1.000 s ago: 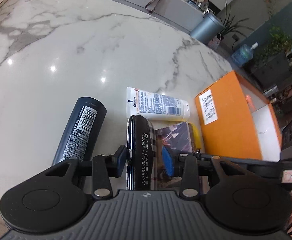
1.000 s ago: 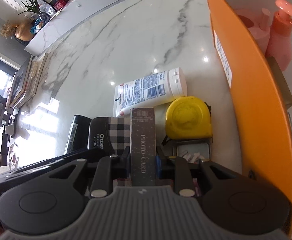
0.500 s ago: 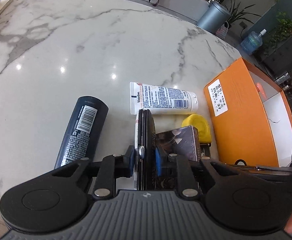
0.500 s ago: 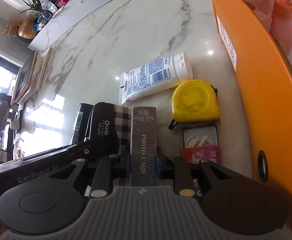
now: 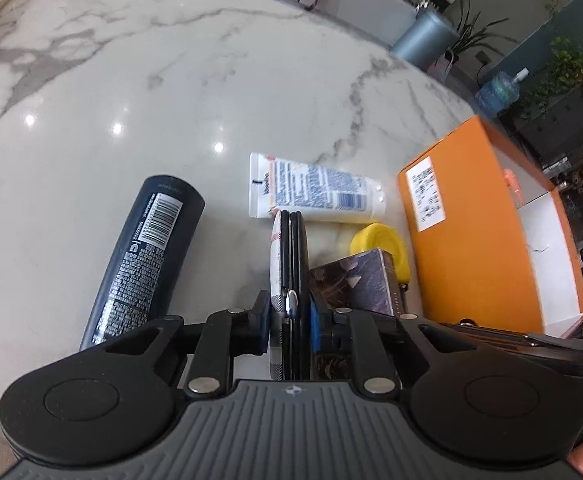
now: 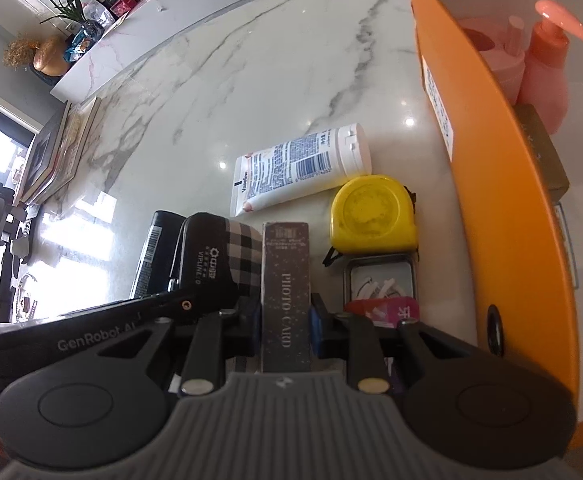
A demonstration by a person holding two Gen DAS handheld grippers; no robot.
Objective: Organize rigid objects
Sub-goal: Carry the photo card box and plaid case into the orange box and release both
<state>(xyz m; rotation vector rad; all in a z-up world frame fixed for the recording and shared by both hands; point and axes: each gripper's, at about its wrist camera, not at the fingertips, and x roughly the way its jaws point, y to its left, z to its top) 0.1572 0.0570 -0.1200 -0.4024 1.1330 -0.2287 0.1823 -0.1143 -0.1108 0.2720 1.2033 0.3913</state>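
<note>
Plaid case [image 5: 289,280]: we have it on edge between the pads of our left gripper [image 5: 290,312], whose jaws have just closed in and now pinch it; its black rim points straight ahead of us.
Photo-card box [image 6: 286,292]: our right gripper [image 6: 285,320] is clamped on this dark, speckled box, which stands up between the fingers, just right of the plaid case.
White lotion tube [image 5: 311,192]: we see it lying crosswise on the marble just beyond the tips of both grippers, cap toward the right.
Yellow tape measure [image 6: 373,212]: flat on the table, ahead and right of our right gripper, just beside the tube's cap.
Small tin [image 6: 379,280]: right of the photo-card box, nearer to us than the tape measure, with a red packet [image 6: 383,310] at its near edge.
Dark bottle [image 5: 145,256]: lying to the left of our left gripper, barcode up.
Orange box [image 6: 503,184]: open, far right of us; a pink pump bottle [image 6: 547,64] stands inside.
Marble table [image 5: 171,80]: everything rests on it.
</note>
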